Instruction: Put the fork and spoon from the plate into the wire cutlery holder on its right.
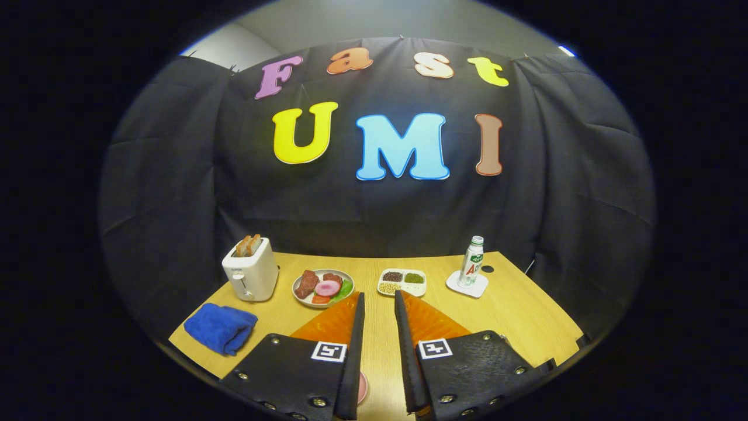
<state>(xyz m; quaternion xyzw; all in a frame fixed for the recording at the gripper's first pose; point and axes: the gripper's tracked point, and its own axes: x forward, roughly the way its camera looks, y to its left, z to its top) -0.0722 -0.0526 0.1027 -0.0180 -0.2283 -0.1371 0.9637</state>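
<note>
My gripper [379,294] hovers above the wooden table [526,316], open, with a narrow gap and only bare tabletop between its fingers. Just beyond the left fingertip sits a grey plate [345,276] holding meat slices, a pink round slice, tomato and a green leaf. A small pink rounded edge [363,387] peeks out from under the left finger, close to me; I cannot tell what it belongs to.
A white toaster [251,272] with two bread slices stands at the back left. A folded blue cloth [221,327] lies left of the fingers. A white divided dish [402,282] of seeds sits ahead. At the back right, a small bottle [471,261] stands on a white coaster [467,287].
</note>
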